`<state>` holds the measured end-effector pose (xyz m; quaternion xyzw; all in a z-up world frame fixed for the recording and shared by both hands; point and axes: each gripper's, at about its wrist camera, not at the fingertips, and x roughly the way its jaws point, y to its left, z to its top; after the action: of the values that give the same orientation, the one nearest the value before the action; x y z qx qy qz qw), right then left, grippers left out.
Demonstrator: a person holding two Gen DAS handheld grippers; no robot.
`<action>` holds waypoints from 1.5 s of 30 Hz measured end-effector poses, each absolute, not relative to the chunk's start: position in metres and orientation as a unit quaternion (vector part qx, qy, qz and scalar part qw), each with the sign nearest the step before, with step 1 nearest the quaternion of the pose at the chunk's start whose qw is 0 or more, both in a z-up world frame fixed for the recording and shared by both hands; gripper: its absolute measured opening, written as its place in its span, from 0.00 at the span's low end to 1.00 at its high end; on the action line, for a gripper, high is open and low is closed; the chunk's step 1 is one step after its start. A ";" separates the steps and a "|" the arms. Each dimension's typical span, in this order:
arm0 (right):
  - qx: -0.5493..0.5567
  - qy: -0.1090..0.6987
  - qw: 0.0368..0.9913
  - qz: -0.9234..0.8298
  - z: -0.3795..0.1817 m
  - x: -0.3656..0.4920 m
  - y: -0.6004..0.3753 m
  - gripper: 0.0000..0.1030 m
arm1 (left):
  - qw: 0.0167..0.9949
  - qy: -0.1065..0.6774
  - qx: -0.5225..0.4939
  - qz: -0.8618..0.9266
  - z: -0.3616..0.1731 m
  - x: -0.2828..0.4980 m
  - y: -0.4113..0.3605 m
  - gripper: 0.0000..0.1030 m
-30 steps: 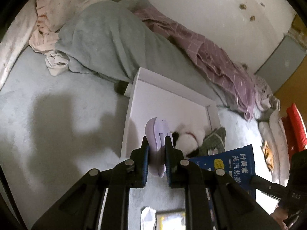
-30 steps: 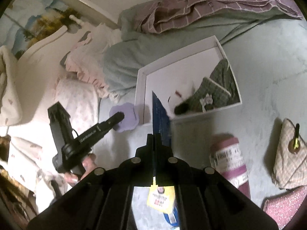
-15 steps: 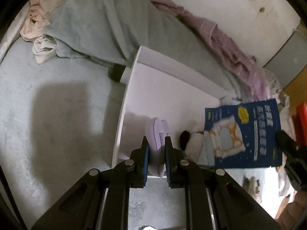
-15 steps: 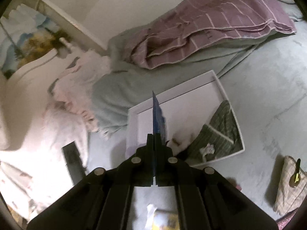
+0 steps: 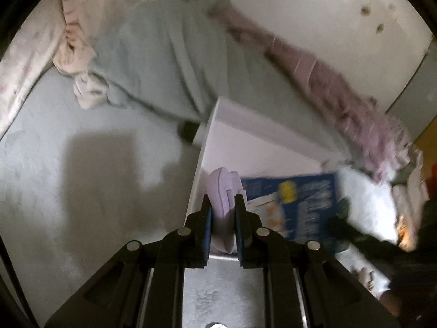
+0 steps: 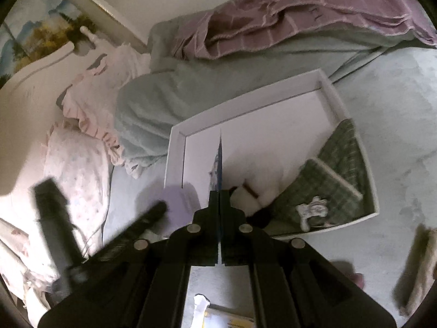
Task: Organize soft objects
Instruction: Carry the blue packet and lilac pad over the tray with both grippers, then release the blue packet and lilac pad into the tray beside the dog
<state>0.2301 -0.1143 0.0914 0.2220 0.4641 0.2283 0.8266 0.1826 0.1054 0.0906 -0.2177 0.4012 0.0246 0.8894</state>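
Note:
My left gripper [image 5: 222, 199] is shut on a lilac soft pouch [image 5: 224, 191] and holds it over the near left corner of the white tray [image 5: 262, 147]. It also shows in the right wrist view [image 6: 177, 199]. My right gripper [image 6: 220, 192] is shut on a flat blue packet [image 6: 218, 166], seen edge-on over the tray [image 6: 245, 101]; its printed face shows in the left wrist view [image 5: 297, 205]. A green checked fabric item [image 6: 327, 188] and a white plush toy [image 6: 245, 196] lie in the tray's right part.
A grey-green blanket [image 5: 164, 63] and a purple striped cloth [image 6: 286, 16] are piled behind the tray. Pink frilled bedding [image 6: 90, 104] lies at the left. A small dark and white object [image 5: 191, 132] sits by the tray's far left corner. The pale bedsheet [image 5: 82, 177] spreads around.
The blue packet has come lower and closer over the tray, next to the lilac pouch. The left gripper holds the pouch at the tray's near left corner, and its view has tilted.

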 end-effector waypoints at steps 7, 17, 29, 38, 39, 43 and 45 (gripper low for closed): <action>0.206 0.494 0.816 0.221 0.066 0.241 -0.086 0.02 | 0.885 0.391 -0.253 -0.010 0.090 0.183 0.116 0.13; 0.156 0.520 0.823 0.167 0.052 0.245 -0.089 0.04 | 0.849 0.469 -0.241 0.008 0.040 0.216 0.097 0.13; 0.165 0.522 0.816 0.185 0.055 0.244 -0.098 0.04 | 0.845 0.484 -0.227 0.022 0.051 0.212 0.086 0.32; 0.194 0.489 0.828 0.191 0.081 0.235 -0.123 0.31 | 0.873 0.442 -0.203 0.039 0.083 0.199 0.085 0.58; 0.195 0.487 0.831 0.186 0.082 0.234 -0.126 0.32 | 0.872 0.439 -0.215 0.026 0.083 0.199 0.087 0.58; 0.190 0.505 0.826 0.165 0.076 0.238 -0.133 0.32 | 0.864 0.440 -0.243 0.012 0.083 0.194 0.102 0.48; 0.183 0.521 0.819 0.155 0.069 0.241 -0.133 0.32 | 0.861 0.452 -0.230 0.016 0.082 0.195 0.100 0.19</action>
<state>0.2407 -0.1332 0.0694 0.1829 0.5208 0.1553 0.8193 0.1952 0.1004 0.0822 -0.2303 0.4524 0.0159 0.8614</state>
